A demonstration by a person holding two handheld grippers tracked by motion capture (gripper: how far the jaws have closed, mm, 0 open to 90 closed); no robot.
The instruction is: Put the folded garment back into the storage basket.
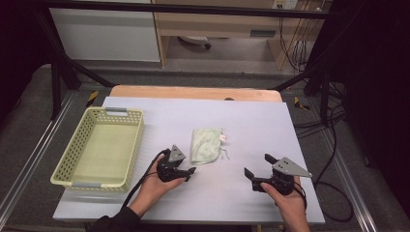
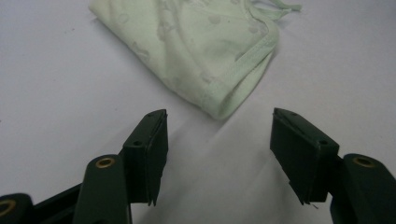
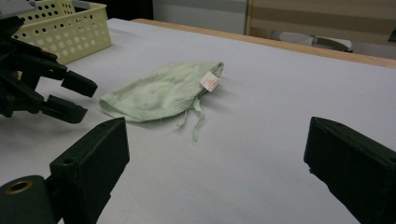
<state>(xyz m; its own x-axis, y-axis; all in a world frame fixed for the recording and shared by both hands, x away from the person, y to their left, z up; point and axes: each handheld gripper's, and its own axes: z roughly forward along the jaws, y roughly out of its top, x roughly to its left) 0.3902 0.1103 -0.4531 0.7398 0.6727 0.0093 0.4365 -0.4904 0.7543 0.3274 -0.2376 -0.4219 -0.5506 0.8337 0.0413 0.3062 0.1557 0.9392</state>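
My left gripper sits low over the table, its jaws parted with nothing between them, and the near corner of the folded green cloth lies just beyond the tips. To grab it well, I should slide forward until the hemmed edge is between the pads, keep the tips grazing the surface, then squeeze on all the layers. My right gripper waits wide apart and empty, off to the side. Farther left stands the yellow basket, probably where the cloth goes.
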